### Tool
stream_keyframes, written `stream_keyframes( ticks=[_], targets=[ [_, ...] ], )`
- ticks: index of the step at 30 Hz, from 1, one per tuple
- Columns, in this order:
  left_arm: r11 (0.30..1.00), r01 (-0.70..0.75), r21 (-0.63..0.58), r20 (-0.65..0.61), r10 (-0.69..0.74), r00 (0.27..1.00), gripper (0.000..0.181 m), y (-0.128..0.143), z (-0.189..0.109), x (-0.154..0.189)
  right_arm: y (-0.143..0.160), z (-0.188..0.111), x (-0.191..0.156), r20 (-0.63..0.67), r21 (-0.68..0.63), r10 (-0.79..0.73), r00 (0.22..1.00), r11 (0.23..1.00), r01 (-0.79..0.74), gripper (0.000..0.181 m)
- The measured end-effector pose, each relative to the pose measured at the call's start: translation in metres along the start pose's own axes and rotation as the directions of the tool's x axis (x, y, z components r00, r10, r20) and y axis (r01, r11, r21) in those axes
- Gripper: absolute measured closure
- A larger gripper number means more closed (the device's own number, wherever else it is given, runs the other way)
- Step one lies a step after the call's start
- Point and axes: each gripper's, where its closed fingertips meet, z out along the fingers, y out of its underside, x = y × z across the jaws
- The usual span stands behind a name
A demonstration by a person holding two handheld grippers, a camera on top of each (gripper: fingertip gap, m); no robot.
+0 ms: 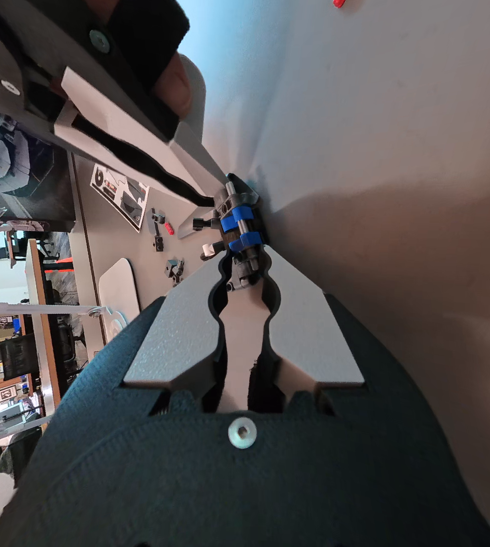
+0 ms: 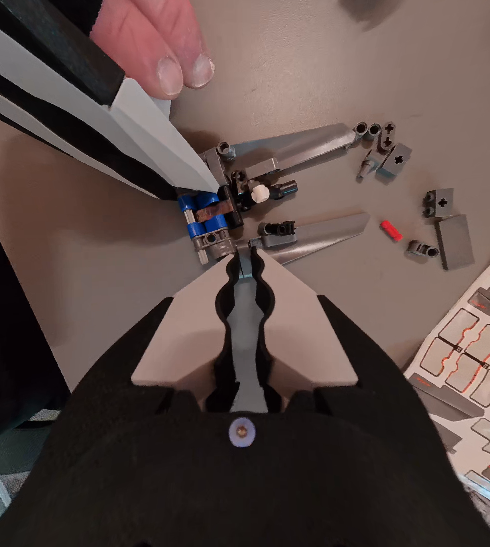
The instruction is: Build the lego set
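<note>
Lego assembly (image 2: 208,216): a small cluster of blue, black and dark grey parts on a pale axle; it rests on the grey table (image 2: 297,74), between the two tool tips.
Left gripper (image 1: 245,266): clenched on the dark grey end of the assembly; in the right wrist view its tip comes in from the upper left and meets the assembly at the blue parts.
Right gripper (image 2: 245,254): fingers pinched together on the thin edge of a long grey panel (image 2: 320,236), just beside the assembly.
Second grey panel (image 2: 303,145): lies flat on the far side of the assembly, with a dark grey connector at each end.
White knob (image 2: 260,194): seated on the black part of the assembly.
Loose parts: a group of grey connectors (image 2: 385,154), a grey block (image 2: 439,202) with a grey wedge just beside it, and a red pin (image 2: 390,231), all on the table well apart from the assembly.
Sticker sheet (image 2: 474,355): flat at the right edge of the table.
Hand (image 2: 154,38): two fingers rest along the left gripper.
</note>
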Motion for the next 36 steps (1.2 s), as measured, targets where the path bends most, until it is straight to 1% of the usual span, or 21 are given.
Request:
stream_keyframes(
  ticks=[5, 7, 13, 19, 23, 26, 28, 30, 36],
  targets=[
    [1.000, 0.012, 0.006, 0.007, -0.012, 1.000, 0.167, 0.000, 0.001, -0.001, 0.002, -0.001, 0.001, 0.004, 0.052, -0.038, 0.999, 0.998, 0.037, 0.175],
    [1.000, 0.016, 0.007, 0.004, -0.016, 1.000, 0.167, -0.001, 0.002, -0.001, 0.003, -0.002, 0.002, -0.004, 0.067, -0.054, 0.999, 0.996, 0.054, 0.170],
    [1.000, 0.016, 0.003, 0.003, -0.016, 1.000, 0.167, -0.002, 0.003, -0.002, 0.005, -0.006, -0.001, 0.026, 0.097, -0.075, 0.997, 0.993, 0.072, 0.164],
    [1.000, 0.018, 0.002, 0.002, -0.018, 1.000, 0.167, -0.004, 0.004, -0.003, 0.004, -0.022, -0.003, 0.025, 0.165, -0.077, 0.997, 0.984, 0.072, 0.158],
    [1.000, 0.027, 0.010, 0.002, -0.027, 1.000, 0.167, -0.004, 0.004, -0.003, 0.012, -0.030, -0.008, 0.012, 0.203, -0.087, 0.996, 0.976, 0.082, 0.158],
    [0.999, 0.041, 0.019, 0.003, -0.041, 0.999, 0.167, -0.004, 0.005, -0.003, 0.015, -0.026, -0.013, 0.002, 0.238, -0.127, 0.992, 0.963, 0.123, 0.152],
    [0.998, 0.051, 0.026, 0.006, -0.051, 0.999, 0.167, -0.004, 0.004, -0.003, 0.015, -0.022, -0.013, -0.041, 0.257, -0.165, 0.985, 0.951, 0.170, 0.147],
    [0.997, 0.065, 0.033, 0.008, -0.065, 0.998, 0.167, -0.004, 0.004, -0.003, 0.014, -0.021, -0.009, -0.089, 0.271, -0.181, 0.979, 0.942, 0.199, 0.147],
    [0.994, 0.096, 0.054, 0.004, -0.096, 0.995, 0.167, -0.003, 0.004, -0.003, 0.012, -0.013, -0.007, -0.108, 0.296, -0.231, 0.967, 0.921, 0.253, 0.150]
  ],
)
